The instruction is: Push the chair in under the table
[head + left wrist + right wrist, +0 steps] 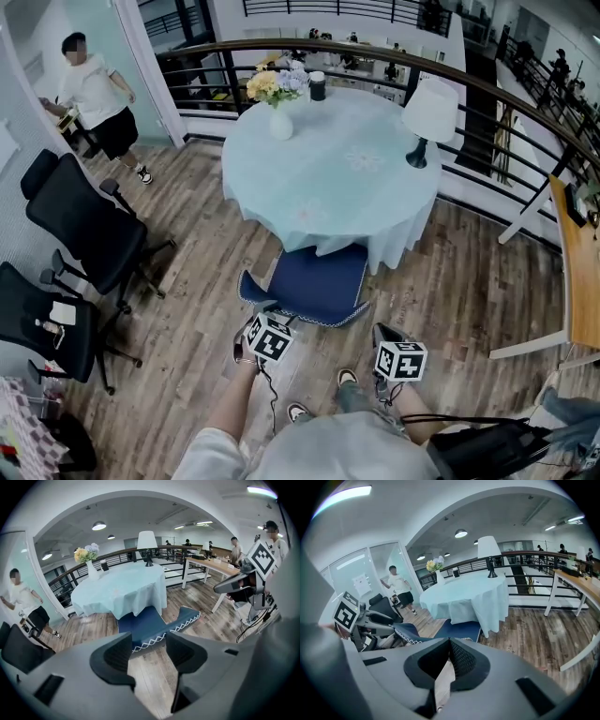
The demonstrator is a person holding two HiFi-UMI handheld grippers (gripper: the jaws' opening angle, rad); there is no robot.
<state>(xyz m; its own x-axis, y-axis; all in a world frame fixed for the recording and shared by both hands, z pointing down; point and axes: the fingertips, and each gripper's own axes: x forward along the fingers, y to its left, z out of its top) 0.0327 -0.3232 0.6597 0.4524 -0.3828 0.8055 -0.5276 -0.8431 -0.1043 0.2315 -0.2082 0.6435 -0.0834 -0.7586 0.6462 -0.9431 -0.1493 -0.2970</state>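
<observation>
Blue chair [314, 281] sits half under the bench's [328, 159] near edge.
Your left gripper [149, 652] has jaws released, your right gripper [449, 657] clenched empty; press the chair's back squarely inward.

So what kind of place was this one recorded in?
Likely an office mezzanine or upper-floor lounge: a curved railing overlooks a lower level, black office chairs stand to one side, and a round table carries a flower vase and table lamp.
</observation>
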